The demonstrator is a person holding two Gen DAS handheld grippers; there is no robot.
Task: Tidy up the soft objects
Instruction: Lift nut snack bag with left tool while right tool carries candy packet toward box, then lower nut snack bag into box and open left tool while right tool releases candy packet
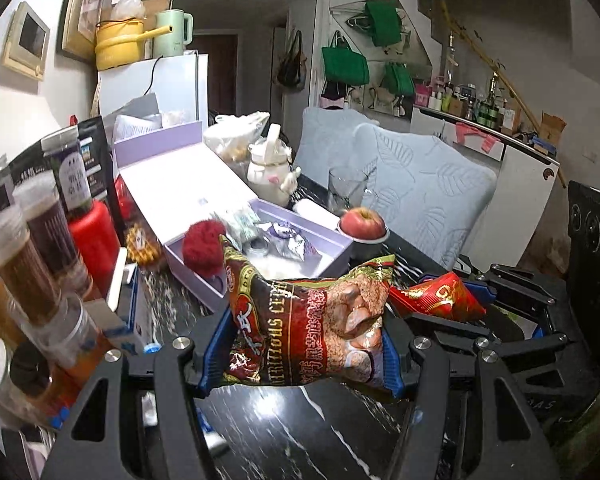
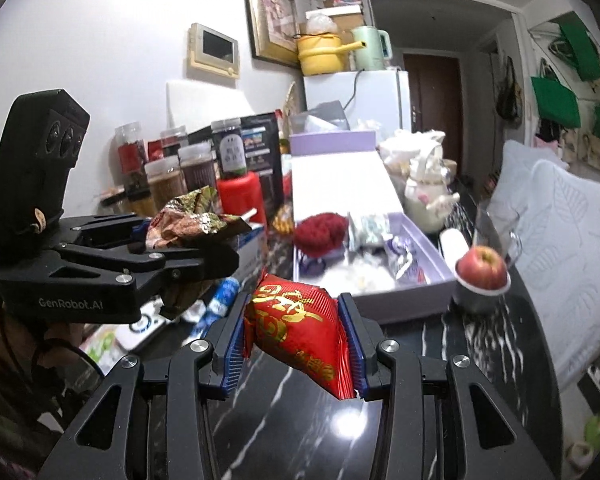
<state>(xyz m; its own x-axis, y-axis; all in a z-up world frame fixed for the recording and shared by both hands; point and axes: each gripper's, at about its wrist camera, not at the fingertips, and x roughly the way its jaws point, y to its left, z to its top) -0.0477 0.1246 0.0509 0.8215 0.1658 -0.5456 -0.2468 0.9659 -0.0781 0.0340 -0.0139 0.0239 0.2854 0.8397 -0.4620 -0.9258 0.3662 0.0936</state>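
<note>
The near stretch of the dark marbled desk [image 1: 300, 432] lies bare — room to pass low there. Ahead, the open lilac box [image 1: 332, 256] blocks the middle; the jars [image 1: 32, 248] and red canister [image 1: 96, 232] wall the left, the apple in its bowl [image 2: 483, 270] and the glass [image 1: 346, 190] crowd the right edge.

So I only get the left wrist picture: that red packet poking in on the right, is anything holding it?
Observer: Yes, the right tongs pinch the red packet from both sides with blue pads.
Operator: And my tongs from outside?
Observer: The left tongs carry the brown snack bag, crumpled, left of the red packet.
Operator: Who holds them?
Observer: A hand grips the handle below them.
</note>
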